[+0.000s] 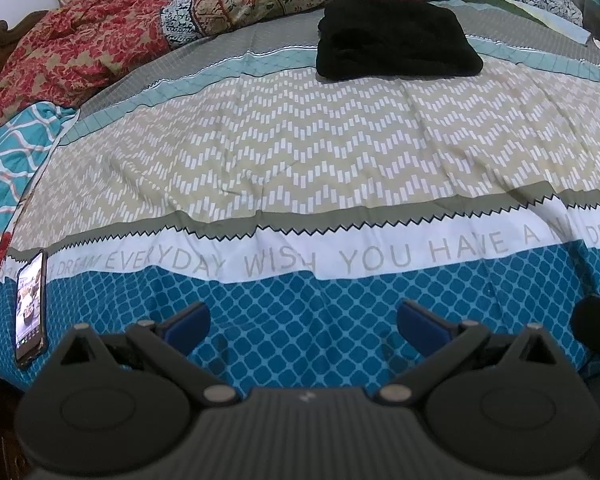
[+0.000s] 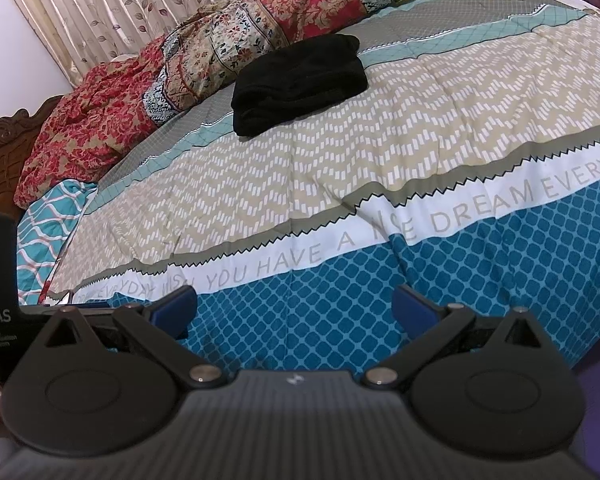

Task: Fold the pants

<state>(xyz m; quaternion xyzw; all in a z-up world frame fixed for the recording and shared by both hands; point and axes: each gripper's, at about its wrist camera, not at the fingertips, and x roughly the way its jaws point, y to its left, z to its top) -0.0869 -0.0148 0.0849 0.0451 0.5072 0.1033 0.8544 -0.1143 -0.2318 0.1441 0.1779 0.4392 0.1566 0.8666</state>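
The black pants point(image 1: 398, 40) lie as a compact, squared bundle in the upper middle of the left view and the upper centre-left of the right view, resting on the grey and teal bands of the patterned bedspread point(image 1: 300, 152). Layered edges show along the bundle's near side, so the pants look already folded, set toward the far side of the bed, probably to keep the near stretch of bedspread free.

The left gripper point(image 1: 303, 322) sits at the bottom of its frame with its blue fingers wide apart and nothing between them. The right gripper point(image 2: 296, 306) is the same: spread wide, holding nothing. Both hang over the blue diamond band, well apart from the pants, which suggests the work is finished or paused.

A phone point(image 1: 31, 306) with a lit screen lies at the lower left, and a heap of red floral bedding point(image 1: 80, 52) is pushed to the upper left, out of the way.
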